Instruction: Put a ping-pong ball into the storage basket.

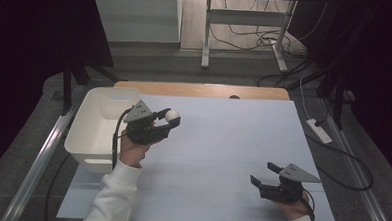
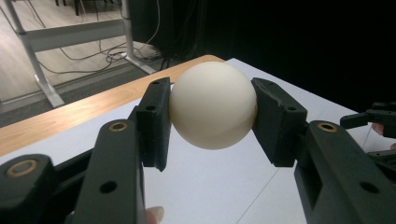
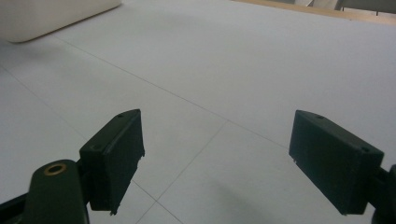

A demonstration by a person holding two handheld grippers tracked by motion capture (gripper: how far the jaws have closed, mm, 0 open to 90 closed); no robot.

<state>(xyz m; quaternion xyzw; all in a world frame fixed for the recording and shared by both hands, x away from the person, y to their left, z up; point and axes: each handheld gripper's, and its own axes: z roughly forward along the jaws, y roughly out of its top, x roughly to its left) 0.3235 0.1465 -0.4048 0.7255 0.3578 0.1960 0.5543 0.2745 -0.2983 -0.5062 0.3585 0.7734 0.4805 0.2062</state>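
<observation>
A pale grey table [image 1: 222, 141] is carrying a white bin [image 1: 100, 129] at its left edge, just beside the person's left hand. The left gripper [image 1: 169, 120] is hovering above the tabletop right of the bin and clamping a cream ball [image 2: 213, 104] between its two pads, which are pressing on the ball's opposite sides. The right gripper [image 1: 262, 174] is sitting low near the table's front right corner, well apart from the ball, its jaws standing wide with nothing between them.
</observation>
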